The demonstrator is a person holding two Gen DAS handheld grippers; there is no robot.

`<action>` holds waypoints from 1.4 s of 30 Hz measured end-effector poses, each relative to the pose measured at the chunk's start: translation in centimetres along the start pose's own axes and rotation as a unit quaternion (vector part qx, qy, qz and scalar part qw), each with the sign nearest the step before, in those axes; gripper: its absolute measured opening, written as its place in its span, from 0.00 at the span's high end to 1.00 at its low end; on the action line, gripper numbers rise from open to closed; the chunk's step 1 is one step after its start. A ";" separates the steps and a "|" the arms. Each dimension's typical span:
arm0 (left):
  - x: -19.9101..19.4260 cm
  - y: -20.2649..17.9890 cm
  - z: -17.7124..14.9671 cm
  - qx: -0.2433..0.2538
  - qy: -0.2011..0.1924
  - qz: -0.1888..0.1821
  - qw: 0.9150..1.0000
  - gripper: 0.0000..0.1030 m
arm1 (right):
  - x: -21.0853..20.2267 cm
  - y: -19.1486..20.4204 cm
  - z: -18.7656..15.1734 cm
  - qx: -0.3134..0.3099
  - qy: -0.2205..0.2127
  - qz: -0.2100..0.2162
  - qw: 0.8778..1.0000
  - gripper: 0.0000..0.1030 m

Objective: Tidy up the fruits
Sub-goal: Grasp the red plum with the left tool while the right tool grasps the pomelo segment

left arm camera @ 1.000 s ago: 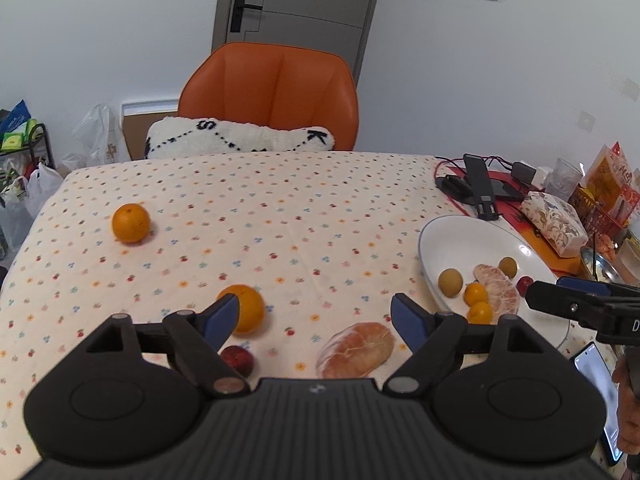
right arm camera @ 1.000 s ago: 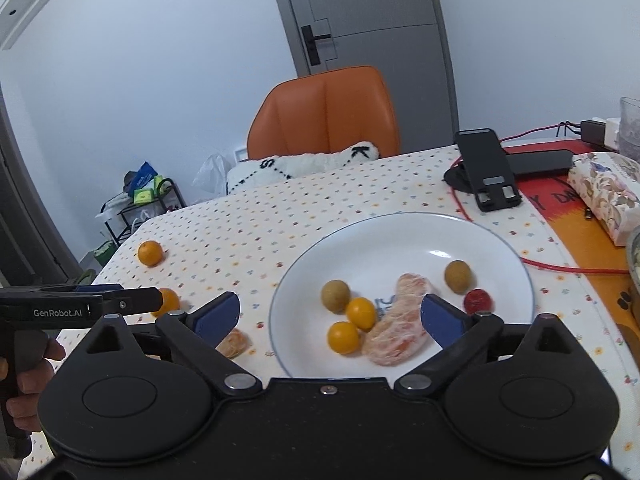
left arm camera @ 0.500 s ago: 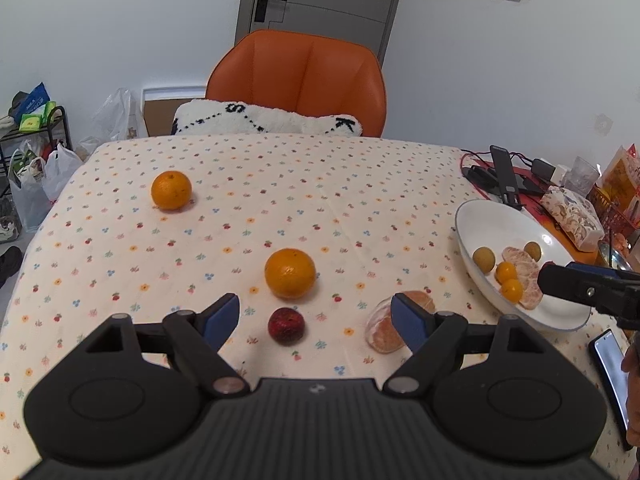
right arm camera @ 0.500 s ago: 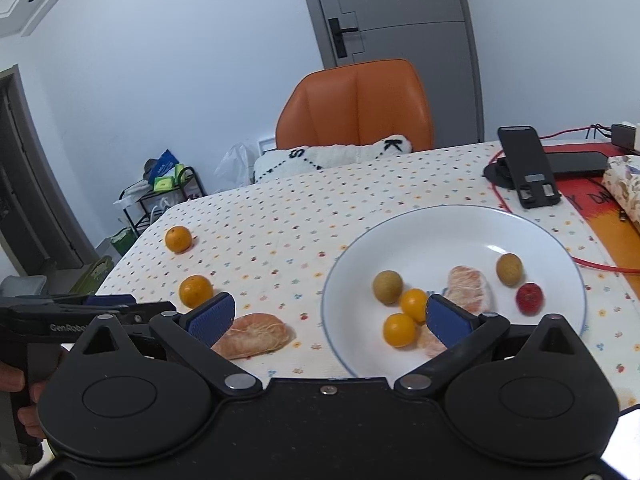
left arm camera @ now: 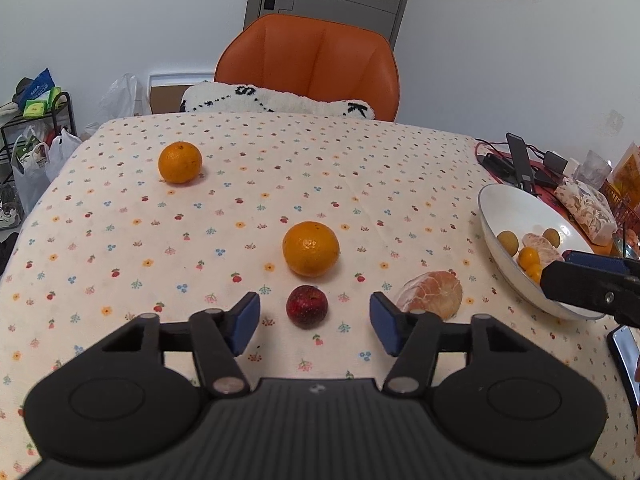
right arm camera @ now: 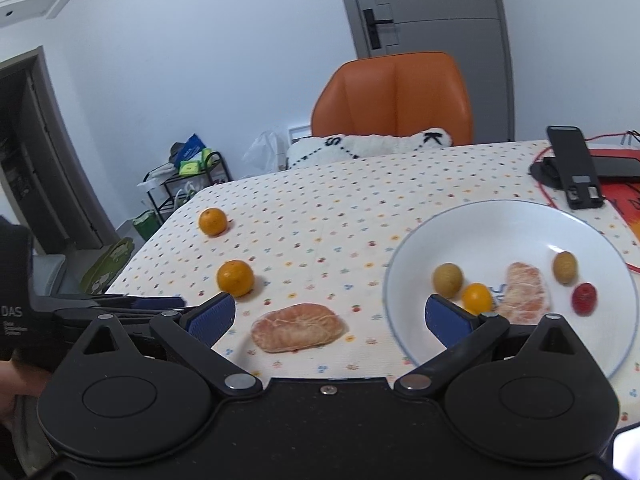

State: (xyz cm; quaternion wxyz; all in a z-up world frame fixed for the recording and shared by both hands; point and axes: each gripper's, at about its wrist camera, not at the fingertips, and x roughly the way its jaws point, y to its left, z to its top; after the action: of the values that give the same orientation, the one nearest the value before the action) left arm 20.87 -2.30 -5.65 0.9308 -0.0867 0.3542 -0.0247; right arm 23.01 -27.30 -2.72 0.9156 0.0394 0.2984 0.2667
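Left gripper jaws spread, empty, around small red fruit near table's near edge; right gripper likewise empty; fruit light, round, likely bruisable, pinch across middle.

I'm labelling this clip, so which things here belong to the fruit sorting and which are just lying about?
Job: two oranges, dark red fruit, peeled citrus, white plate holding small fruits, left gripper, right gripper.
Lying about: phone stand, red cable, patterned packet, orange chair.
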 end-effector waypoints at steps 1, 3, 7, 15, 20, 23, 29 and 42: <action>0.1 0.1 0.0 -0.001 0.001 -0.001 1.000 0.48 | 0.2 0.2 0.0 -0.003 0.002 0.003 1.000 0.02; 0.4 0.2 -0.1 -0.001 0.003 -0.001 1.000 0.52 | 0.6 0.7 -0.1 -0.007 0.009 0.009 1.000 0.07; 0.9 0.4 -0.1 -0.005 0.007 -0.003 1.000 0.62 | 1.6 1.5 -0.3 -0.017 0.020 0.014 1.000 0.08; 0.7 1.6 0.0 -0.016 0.002 0.001 1.000 0.78 | 3.3 2.6 -0.5 -0.027 0.040 0.023 0.999 0.12; 0.0 2.5 0.4 -0.023 -0.005 0.007 1.000 0.78 | 4.6 2.9 -0.7 -0.030 0.055 0.020 0.998 0.15; -0.2 3.0 0.4 -0.027 -0.005 0.010 1.000 0.78 | 5.3 3.1 -0.9 -0.029 0.067 0.020 0.997 0.18; -0.6 3.9 0.3 -0.033 -0.007 0.016 0.999 0.78 | 6.2 3.5 -1.3 -0.024 0.094 0.017 0.995 0.32; -1.2 5.2 0.3 -0.042 -0.010 0.023 0.999 0.78 | 7.7 3.7 -0.7 -0.020 0.096 0.009 0.995 0.27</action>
State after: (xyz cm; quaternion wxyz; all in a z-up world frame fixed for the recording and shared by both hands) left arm 20.09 3.03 -5.64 0.9303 -0.1177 0.3472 0.0123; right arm 26.08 -20.30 -6.49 0.8811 -0.0024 0.3788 0.2831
